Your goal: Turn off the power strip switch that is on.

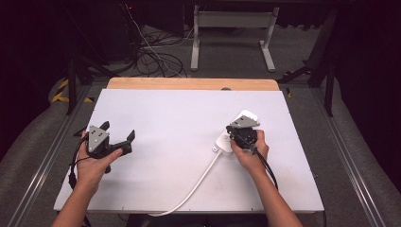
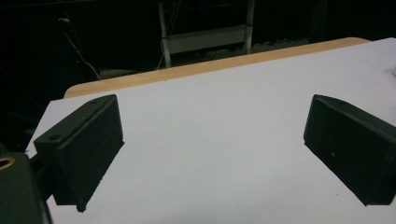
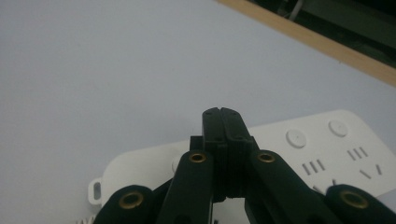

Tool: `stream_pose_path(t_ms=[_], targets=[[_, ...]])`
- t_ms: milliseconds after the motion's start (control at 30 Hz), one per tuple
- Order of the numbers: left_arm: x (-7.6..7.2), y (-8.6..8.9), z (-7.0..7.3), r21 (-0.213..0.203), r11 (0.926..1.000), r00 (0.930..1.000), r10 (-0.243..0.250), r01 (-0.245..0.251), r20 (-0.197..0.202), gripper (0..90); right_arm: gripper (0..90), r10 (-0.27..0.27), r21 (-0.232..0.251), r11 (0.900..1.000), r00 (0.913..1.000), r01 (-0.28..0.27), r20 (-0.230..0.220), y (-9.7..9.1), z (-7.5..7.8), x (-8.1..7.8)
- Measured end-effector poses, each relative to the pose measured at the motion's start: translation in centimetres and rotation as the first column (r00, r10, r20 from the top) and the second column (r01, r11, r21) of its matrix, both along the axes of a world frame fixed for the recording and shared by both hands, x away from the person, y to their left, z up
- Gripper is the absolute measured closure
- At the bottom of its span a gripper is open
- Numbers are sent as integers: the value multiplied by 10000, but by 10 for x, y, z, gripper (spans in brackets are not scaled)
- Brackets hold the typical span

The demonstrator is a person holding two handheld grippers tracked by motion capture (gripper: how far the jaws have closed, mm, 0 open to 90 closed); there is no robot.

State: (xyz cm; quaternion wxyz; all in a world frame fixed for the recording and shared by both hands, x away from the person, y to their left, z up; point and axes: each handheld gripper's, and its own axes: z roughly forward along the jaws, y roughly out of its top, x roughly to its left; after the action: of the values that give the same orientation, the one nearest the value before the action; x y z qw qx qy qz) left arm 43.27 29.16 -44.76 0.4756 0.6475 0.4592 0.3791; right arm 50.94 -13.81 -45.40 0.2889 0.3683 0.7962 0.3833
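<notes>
Two grippers are at work: the right gripper (image 1: 242, 134), jaws pressed together on nothing, hovers over the power strip (image 3: 327, 154) at the table's (image 1: 179, 118) right. Left gripper (image 1: 116, 137) waits wide open and empty, well apart; any switch pressing looks barely begun.

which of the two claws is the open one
The left claw, at the left of the high view: its jaws stand wide apart over the bare white table top. The right claw has its jaws pressed together above the white power strip.
</notes>
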Motion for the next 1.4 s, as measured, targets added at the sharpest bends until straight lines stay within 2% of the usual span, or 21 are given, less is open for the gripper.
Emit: stream_pose_path(t_ms=[100,167,400,533,600,733,833,1033,1100,1133,1167,1233,1300,1400], targets=[[0,0,0,54,10000,10000,-46,46,-2,52,900,154,519,9985,9996,-165,222,-6,7,-2],[0,0,0,46,10000,10000,-52,52,-23,52,851,192,759,9969,9989,-224,428,-9,11,-4],[0,0,0,47,10000,10000,-32,32,-45,52,777,243,1050,9940,9971,-319,727,-14,18,-8],[0,0,0,39,10000,10000,-40,41,-50,52,652,80,1236,9921,9950,-204,997,-16,23,-12],[0,0,-1,8,10000,10000,0,0,-33,51,581,-51,1239,9922,9904,-121,1378,-19,25,-13],[0,0,-1,24,10000,10000,32,-32,-44,52,414,-479,1725,9849,9813,153,1867,-29,30,-16],[0,0,-1,17,10000,10000,47,-47,-41,51,330,-607,1985,9799,9747,173,2150,-38,35,-19],[0,0,-1,22,10000,10000,47,-46,-53,51,191,-767,2197,9752,9707,255,2278,-50,36,-23],[0,0,-1,-3,10000,10000,78,-78,-44,51,126,-812,2253,9741,9624,216,2591,-53,36,-24],[0,0,-1,1,10000,10000,78,-78,-44,51,123,-790,2272,9737,9610,174,2651,-55,36,-25],[0,0,-1,-6,10000,10000,74,-74,-22,51,121,-877,2331,9722,9591,234,2692,-56,36,-27],[1,0,-1,13,10000,10000,39,-39,-30,51,116,-945,2691,9630,9552,163,2803,-59,36,-30],[1,0,-1,9,10000,10000,39,-39,-23,51,110,-955,2971,9548,9587,121,2679,-62,36,-34],[1,0,-1,12,10000,10000,52,-52,-14,50,95,-948,3200,9474,9570,23,2740,-69,35,-43]])
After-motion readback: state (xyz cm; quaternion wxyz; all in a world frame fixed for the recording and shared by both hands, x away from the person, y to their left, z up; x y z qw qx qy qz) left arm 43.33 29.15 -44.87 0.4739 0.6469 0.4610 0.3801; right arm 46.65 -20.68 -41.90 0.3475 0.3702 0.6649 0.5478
